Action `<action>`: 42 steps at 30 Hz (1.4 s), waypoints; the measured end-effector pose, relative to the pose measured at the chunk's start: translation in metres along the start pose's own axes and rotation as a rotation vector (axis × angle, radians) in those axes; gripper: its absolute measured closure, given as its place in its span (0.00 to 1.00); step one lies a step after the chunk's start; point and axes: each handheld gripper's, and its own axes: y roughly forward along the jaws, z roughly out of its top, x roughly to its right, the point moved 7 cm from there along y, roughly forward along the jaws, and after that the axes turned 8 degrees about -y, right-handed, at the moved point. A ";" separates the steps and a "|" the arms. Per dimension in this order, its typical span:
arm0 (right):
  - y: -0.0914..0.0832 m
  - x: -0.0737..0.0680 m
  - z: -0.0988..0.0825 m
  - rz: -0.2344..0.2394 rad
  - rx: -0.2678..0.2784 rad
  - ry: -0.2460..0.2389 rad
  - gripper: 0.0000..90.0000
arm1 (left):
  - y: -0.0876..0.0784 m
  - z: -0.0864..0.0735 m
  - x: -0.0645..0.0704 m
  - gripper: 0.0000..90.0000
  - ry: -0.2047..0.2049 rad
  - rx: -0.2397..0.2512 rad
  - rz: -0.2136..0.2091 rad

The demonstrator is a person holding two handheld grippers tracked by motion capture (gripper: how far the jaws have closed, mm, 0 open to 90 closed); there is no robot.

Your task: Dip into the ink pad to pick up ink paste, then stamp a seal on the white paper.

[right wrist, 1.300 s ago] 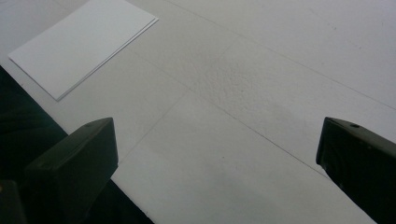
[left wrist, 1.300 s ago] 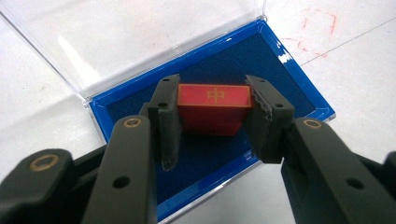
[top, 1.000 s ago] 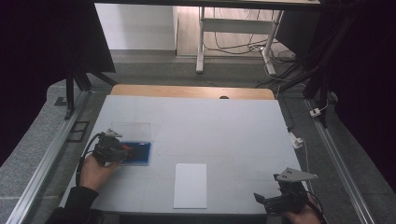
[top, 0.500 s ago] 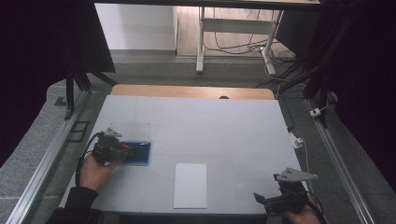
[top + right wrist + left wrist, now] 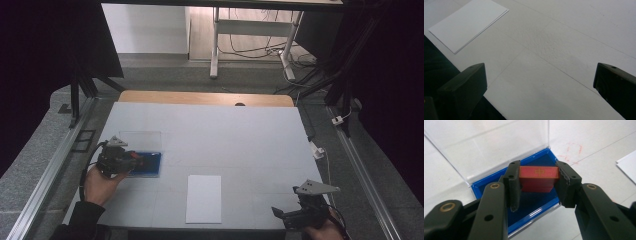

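Note:
A red block point(image 5: 537, 178) with a gold mark on top sits between the pads of my left gripper point(image 5: 537, 182), which is shut on it just above the blue-lined box point(image 5: 534, 202). The box's clear lid point(image 5: 489, 145) stands open behind it. From above, the left gripper point(image 5: 131, 161) reaches over the blue box point(image 5: 150, 165) at the table's left. My right gripper point(image 5: 285, 216) rests near the front right edge, its jaws wide apart with bare table between them point(image 5: 540, 82).
A white sheet of paper point(image 5: 204, 198) lies at the front middle of the white table point(image 5: 225, 135), also seen as paper point(image 5: 466, 23) to the right gripper's far left. A wooden strip point(image 5: 205, 98) runs along the table's far edge. Metal rails flank both sides.

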 end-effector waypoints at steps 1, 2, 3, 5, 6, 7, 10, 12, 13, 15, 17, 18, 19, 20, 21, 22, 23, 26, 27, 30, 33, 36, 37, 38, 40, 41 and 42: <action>0.000 0.000 0.000 0.000 0.000 0.000 0.00 | -0.001 0.000 0.001 0.64 0.002 0.004 -0.002; 0.000 0.000 0.000 0.001 0.001 0.001 0.00 | -0.001 0.001 0.002 0.65 0.004 0.006 -0.003; 0.000 0.000 0.000 0.001 0.001 0.000 0.00 | -0.002 0.001 0.004 0.64 0.007 0.010 -0.007; 0.000 0.000 0.000 0.000 0.000 0.000 0.00 | -0.003 0.002 0.006 0.64 0.012 0.015 -0.013; 0.000 0.000 0.000 0.001 0.000 0.000 0.00 | -0.004 0.002 0.008 0.64 0.018 0.016 -0.015; 0.000 0.000 0.000 0.001 0.000 0.000 0.00 | -0.004 0.003 0.009 0.64 0.020 0.019 -0.018; 0.000 0.000 0.000 0.001 0.000 -0.001 0.00 | -0.006 0.004 0.014 0.65 0.031 0.021 -0.024; 0.000 0.000 0.000 0.001 0.000 -0.001 0.00 | -0.006 0.005 0.017 0.65 0.039 0.024 -0.029; 0.000 0.000 0.000 0.002 0.000 -0.001 0.00 | -0.007 0.005 0.018 0.64 0.041 0.025 -0.031; 0.000 0.000 0.000 0.002 0.000 -0.001 0.00 | -0.007 0.006 0.022 0.64 0.047 0.027 -0.039; 0.000 0.000 0.000 0.002 0.000 -0.001 0.00 | -0.008 0.006 0.025 0.64 0.053 0.028 -0.047; 0.000 0.000 0.000 0.002 0.000 -0.001 0.00 | -0.008 0.007 0.027 0.64 0.057 0.027 -0.049; 0.000 0.000 0.000 0.002 0.000 -0.001 0.00 | -0.008 0.007 0.029 0.64 0.061 0.028 -0.052; 0.000 0.000 0.000 0.002 0.000 -0.001 0.00 | -0.008 0.008 0.030 0.64 0.067 0.029 -0.055; 0.000 0.000 0.000 0.002 0.000 0.000 0.00 | -0.008 0.008 0.033 0.64 0.068 0.030 -0.060; 0.000 0.000 0.000 0.002 0.000 0.000 0.00 | -0.009 0.008 0.035 0.64 0.074 0.031 -0.064; 0.000 0.000 0.000 0.002 0.000 0.000 0.00 | -0.009 0.009 0.037 0.64 0.077 0.033 -0.069; 0.000 0.000 0.000 0.002 0.000 -0.003 0.00 | -0.010 0.011 0.045 0.64 0.092 0.035 -0.078; 0.000 0.000 0.000 0.002 0.002 -0.003 0.00 | -0.010 0.011 0.047 0.64 0.097 0.035 -0.083; 0.000 0.000 0.000 0.004 0.004 -0.001 0.00 | -0.010 0.012 0.054 0.64 0.113 0.036 -0.094; 0.000 0.000 0.000 0.003 0.000 -0.001 0.00 | -0.009 0.013 0.061 0.65 0.124 0.033 -0.109; 0.000 0.000 0.000 0.001 0.002 -0.002 0.00 | -0.009 0.013 0.065 0.64 0.133 0.030 -0.116; 0.000 0.000 0.000 0.002 0.003 0.000 0.00 | -0.009 0.013 0.066 0.64 0.136 0.030 -0.119; 0.000 0.000 0.000 0.002 0.004 0.000 0.00 | -0.009 0.014 0.068 0.64 0.137 0.031 -0.123; 0.000 0.000 0.000 0.003 0.004 0.000 0.00 | -0.009 0.014 0.071 0.64 0.138 0.032 -0.136; 0.000 0.000 0.000 0.002 0.002 -0.001 0.00 | -0.009 0.014 0.073 0.65 0.141 0.030 -0.142; 0.000 0.000 0.000 0.002 0.002 -0.001 0.00 | -0.009 0.015 0.075 0.64 0.142 0.030 -0.149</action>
